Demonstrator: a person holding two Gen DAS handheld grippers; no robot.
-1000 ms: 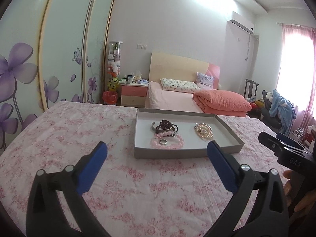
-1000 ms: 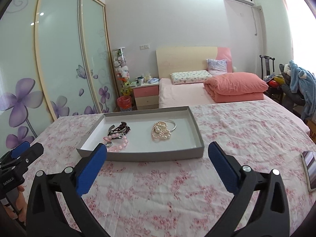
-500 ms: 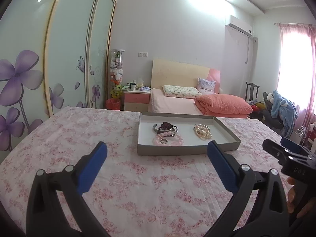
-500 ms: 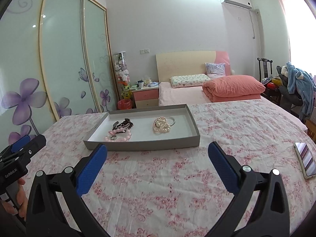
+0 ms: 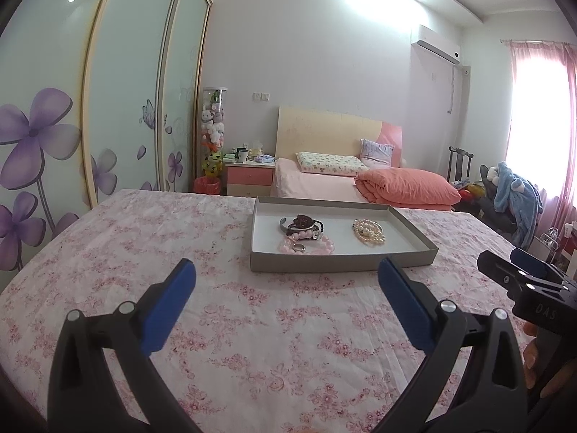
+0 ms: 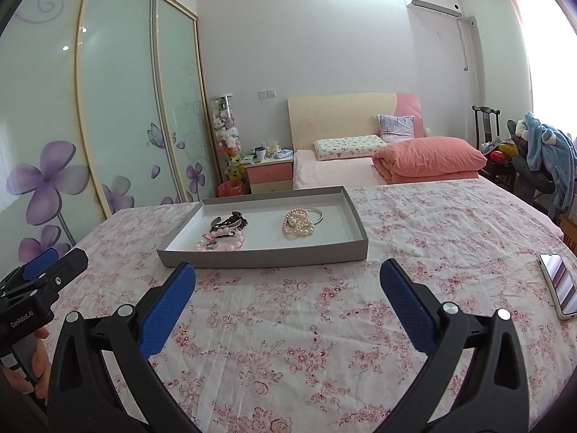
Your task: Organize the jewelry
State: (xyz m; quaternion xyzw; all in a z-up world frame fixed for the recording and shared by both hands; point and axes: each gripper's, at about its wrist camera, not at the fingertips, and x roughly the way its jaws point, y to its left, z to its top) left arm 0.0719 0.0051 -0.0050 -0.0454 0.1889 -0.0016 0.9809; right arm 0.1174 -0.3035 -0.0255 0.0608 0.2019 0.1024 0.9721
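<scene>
Between my two sets of tongs and the tray, only flowered bedspread (image 6: 288, 324) is showing. I am holding the left tongs (image 5: 286, 276) with the blue pads spread wide and nothing between them. I am holding the right tongs (image 6: 288, 278) likewise: spread wide, carrying nothing. Both are hovering above the cloth, short of the tray and pointing toward it.

Ahead, the grey tray (image 6: 267, 256) is sitting flat on the bedspread. All the jewelry I can see is lying inside it:
- a pink bead bracelet (image 5: 317, 247) with a silver ring (image 5: 298, 247) resting on it, at the near left;
- a dark bracelet bunch (image 5: 303, 223) with a metal bangle, touching the pink beads from behind;
- a pearl string (image 6: 299, 225) with a thin bangle, apart to the right.

A phone (image 6: 559, 285) is lying on the bedspread at the far right, well apart from the tray.

Step in hand, as I am judging it: this layout is fitting either pieces gathered in the tray with sorting still pending, or pieces already placed with the tongs standing clear. The pictures are not settling which. Any further pick is calling for a narrow, low approach over the tray wall, since the left cluster is overlapping and the ring is small.
</scene>
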